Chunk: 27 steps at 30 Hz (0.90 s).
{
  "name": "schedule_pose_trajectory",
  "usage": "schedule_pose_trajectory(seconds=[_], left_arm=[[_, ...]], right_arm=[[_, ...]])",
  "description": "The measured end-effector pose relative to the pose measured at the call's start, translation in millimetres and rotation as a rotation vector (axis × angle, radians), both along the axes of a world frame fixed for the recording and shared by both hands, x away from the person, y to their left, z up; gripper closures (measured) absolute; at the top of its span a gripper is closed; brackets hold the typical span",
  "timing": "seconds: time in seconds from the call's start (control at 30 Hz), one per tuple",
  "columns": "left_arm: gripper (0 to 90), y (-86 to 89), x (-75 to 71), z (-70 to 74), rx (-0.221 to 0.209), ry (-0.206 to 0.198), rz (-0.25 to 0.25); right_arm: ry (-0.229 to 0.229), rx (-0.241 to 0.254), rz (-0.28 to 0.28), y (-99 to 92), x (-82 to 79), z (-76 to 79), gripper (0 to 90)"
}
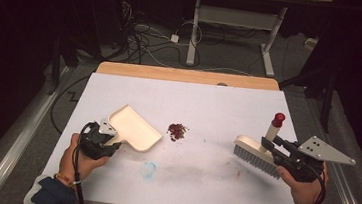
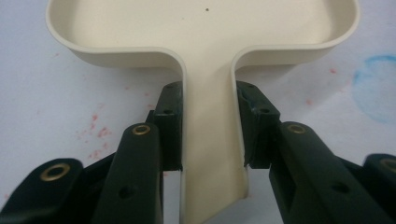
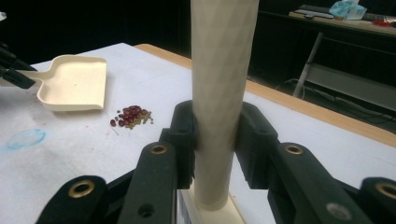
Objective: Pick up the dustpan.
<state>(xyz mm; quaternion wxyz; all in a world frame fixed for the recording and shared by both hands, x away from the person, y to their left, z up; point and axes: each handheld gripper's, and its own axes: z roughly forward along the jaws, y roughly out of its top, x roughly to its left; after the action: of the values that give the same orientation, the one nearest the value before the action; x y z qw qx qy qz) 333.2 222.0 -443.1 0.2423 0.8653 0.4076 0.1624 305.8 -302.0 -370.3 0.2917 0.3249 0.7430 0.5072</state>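
On table: left tongs (image 2: 208,126) clamp dustpan (image 2: 205,56) handle | right tongs (image 3: 215,135) clamp brush (image 1: 257,153) handle | high view: bristles.

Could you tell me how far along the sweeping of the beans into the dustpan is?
Done: left gripper is shut on the dustpan handle, right gripper on the brush handle. In hand: both tools flank the bean pile. Left: the sweeping itself; the pan holds no beans.
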Motion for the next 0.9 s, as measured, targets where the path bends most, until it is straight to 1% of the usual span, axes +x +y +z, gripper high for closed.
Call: schedule_pose_trajectory(seconds=[0.07, 0.1, 0.13, 0.3, 0.37, 0.43, 0.53, 0.6, 0.73, 0.87, 0.9], left_arm=[[63.7, -2.4, -3.7, 1.5, 0.001, 0.005, -0.027], [63.7, -2.4, -3.7, 1.5, 0.001, 0.005, -0.027], [63.7, -3.9, -5.2, 1.9, 0.003, 0.008, -0.037], [63.7, -15.8, -9.8, 0.0, -0.003, 0.051, -0.105], [63.7, -17.8, -10.5, -0.5, -0.005, 0.057, -0.112], [63.7, -22.4, -12.3, -0.8, -0.007, 0.074, -0.135], [63.7, -24.6, -13.8, -1.2, -0.007, 0.078, -0.145], [63.7, -26.4, -16.1, -2.6, -0.007, 0.091, -0.160], [63.7, -25.9, -17.5, -3.3, -0.009, 0.096, -0.162], [63.6, -25.3, -16.9, -4.1, -0.008, 0.100, -0.162], [63.6, -25.3, -16.3, -4.8, -0.010, 0.103, -0.161]], right_arm=[[0.001, -0.001, -0.002, 0.1, 0.2, -0.4, 70.8], [0.001, -0.001, -0.002, 0.1, 0.2, -0.4, 70.8], [0.000, 0.000, -0.002, 0.3, -0.3, -0.3, 70.8], [-0.003, -0.003, -0.004, 0.8, 0.3, -0.5, 70.8], [-0.001, -0.001, -0.004, 0.8, 0.6, -0.6, 70.8], [-0.002, 0.003, -0.004, 0.9, 0.4, -0.2, 70.8], [0.000, 0.008, -0.005, 0.8, 1.0, 0.0, 70.8], [-0.004, 0.012, -0.008, 1.2, 2.6, 0.6, 70.8], [-0.007, 0.020, -0.006, 2.8, 6.8, 1.1, 70.8], [-0.002, 0.028, -0.005, 3.7, 10.6, 1.0, 70.9], [0.001, 0.034, -0.004, 4.7, 13.6, 0.7, 70.9]])
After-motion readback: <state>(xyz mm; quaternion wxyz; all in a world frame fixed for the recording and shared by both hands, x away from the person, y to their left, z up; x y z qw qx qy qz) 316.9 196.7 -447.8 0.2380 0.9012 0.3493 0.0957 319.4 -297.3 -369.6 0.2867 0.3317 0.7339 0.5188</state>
